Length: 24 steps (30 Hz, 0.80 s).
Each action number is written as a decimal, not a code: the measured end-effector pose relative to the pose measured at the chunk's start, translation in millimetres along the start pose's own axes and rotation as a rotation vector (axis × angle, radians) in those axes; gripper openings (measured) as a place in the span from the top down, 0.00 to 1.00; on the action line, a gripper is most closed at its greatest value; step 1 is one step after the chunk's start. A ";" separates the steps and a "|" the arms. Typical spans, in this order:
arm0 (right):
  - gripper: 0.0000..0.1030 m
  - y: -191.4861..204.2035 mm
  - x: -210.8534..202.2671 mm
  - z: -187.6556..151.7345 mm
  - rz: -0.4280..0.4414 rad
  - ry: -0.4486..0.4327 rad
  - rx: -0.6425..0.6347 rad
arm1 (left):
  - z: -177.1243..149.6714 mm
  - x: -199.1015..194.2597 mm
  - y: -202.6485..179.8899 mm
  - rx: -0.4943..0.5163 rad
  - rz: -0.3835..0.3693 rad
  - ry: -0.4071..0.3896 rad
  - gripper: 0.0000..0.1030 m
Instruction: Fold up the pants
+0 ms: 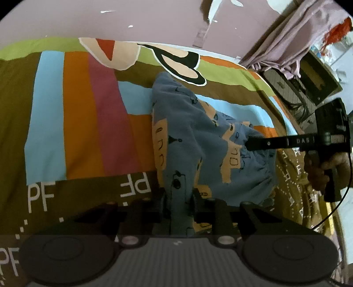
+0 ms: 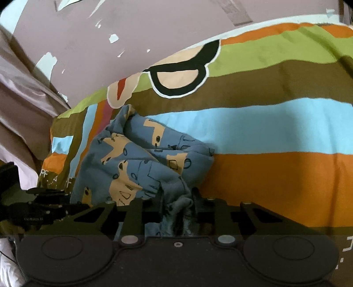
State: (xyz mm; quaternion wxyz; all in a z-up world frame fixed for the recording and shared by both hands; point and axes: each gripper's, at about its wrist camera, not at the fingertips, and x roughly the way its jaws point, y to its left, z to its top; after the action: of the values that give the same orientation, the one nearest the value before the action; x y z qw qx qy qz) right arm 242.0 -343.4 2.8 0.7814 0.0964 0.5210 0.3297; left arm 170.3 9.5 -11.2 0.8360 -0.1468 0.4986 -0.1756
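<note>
Right now both tools are clamped on cloth. Low in the centre of the left wrist view, the left gripper (image 1: 178, 198), a black two-finger tool, has its jaws drawn close together on an edge of the pants (image 1: 192, 136), a blue soft fabric garment printed with tan patches and small black outlines. The cloth runs up from between the fingers toward the middle of the frame, where the garment lies rumpled on the bedspread (image 1: 83, 114), a cover of wide brown, light blue, orange, maroon and green stripes with white "PF" lettering along its lower part.

At the right of that same view, the right gripper (image 1: 249, 143) reaches in from the edge, its black fingers meeting the far side of the pants; a person's hand (image 1: 320, 170) wraps its handle, and a thin black cable loops below it.

Seen from the right wrist view, the right gripper (image 2: 178, 198) sits at lower centre with a bunched fold of the pants (image 2: 141, 159) pinched between its jaws. The garment heaps up and to the left across the bedspread (image 2: 275, 132). The left gripper (image 2: 72, 206) shows at the lower left edge, touching the pants' near corner.

A pale lilac wall (image 1: 154, 19) with flaking paint fills the top of both views, and a lilac curtain (image 1: 293, 44) hangs at the upper right of the left wrist view.
</note>
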 end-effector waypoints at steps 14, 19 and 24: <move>0.81 28.1 -22.3 -7.3 -0.069 -0.051 -0.176 | 2.4 -11.1 -29.3 0.008 0.071 -0.008 0.83; 0.81 36.3 -29.1 -8.9 -0.078 -0.058 -0.208 | 0.9 -14.5 -39.7 0.014 0.090 0.010 0.83; 0.82 47.0 -34.1 -11.1 -0.101 -0.065 -0.251 | -0.4 -19.6 -45.7 0.045 0.101 0.003 0.84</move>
State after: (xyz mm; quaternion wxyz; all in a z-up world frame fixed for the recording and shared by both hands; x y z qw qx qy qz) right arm 204.6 -330.7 46.8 0.8195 -0.0178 0.4541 0.3493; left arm 154.6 -22.9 23.1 0.8461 -0.1021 0.5028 -0.1446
